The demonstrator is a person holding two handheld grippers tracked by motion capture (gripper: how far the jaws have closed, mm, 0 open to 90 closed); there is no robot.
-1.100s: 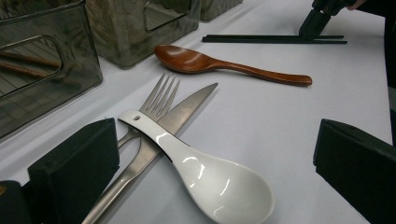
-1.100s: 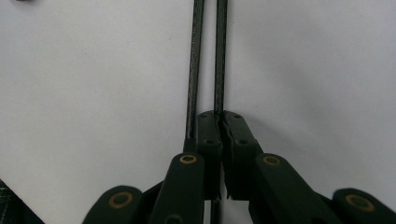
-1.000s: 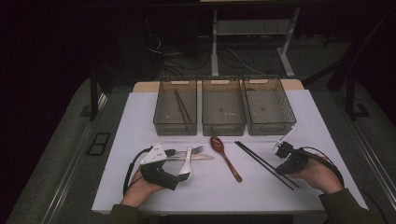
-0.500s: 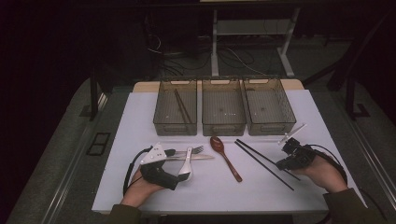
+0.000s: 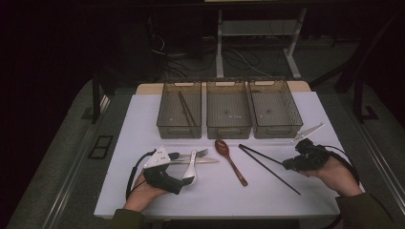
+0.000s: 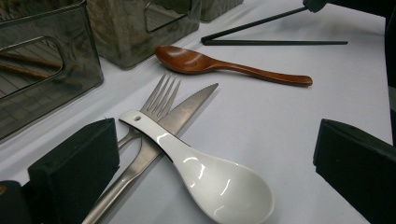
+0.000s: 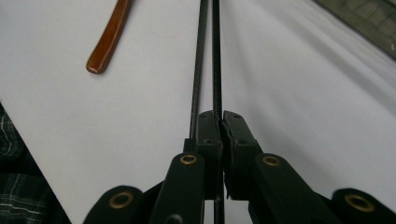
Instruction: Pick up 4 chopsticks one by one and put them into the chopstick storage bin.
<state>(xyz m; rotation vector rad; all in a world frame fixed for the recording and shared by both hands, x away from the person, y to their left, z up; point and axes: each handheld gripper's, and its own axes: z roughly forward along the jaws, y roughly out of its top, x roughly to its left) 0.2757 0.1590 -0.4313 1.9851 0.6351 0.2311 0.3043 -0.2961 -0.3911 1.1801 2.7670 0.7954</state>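
- One black chopstick point(image 5: 263, 155) is pinched near one end by the right hand-held gripper point(image 5: 289, 164); its long axis runs from the jaws across the tabletop point(image 5: 143, 119) toward the bins, its far tip pointing at the gap between the middle bin point(image 5: 228, 110) and the right bin point(image 5: 274, 109).
- In the right gripper view the jaws are pressed together on that chopstick point(image 7: 216, 56), which runs straight ahead from them.
- The second chopstick point(image 5: 274, 171) lies flat on the tabletop; the two meet near their far tips and spread apart toward the person, making a narrow V.
- Both chopsticks are thin, straight, matte black and of like length.
- The left hand-held gripper point(image 5: 184, 183) rests on the tabletop with jaws spread apart, gripping nothing; the white spoon point(image 6: 205, 172) lies between them, over a knife point(image 6: 173, 126) and a fork point(image 6: 156, 100).
- A brown wooden spoon point(image 5: 230, 160) lies between the cutlery and the chopsticks.
- The left bin point(image 5: 179, 112) holds brown sticks.
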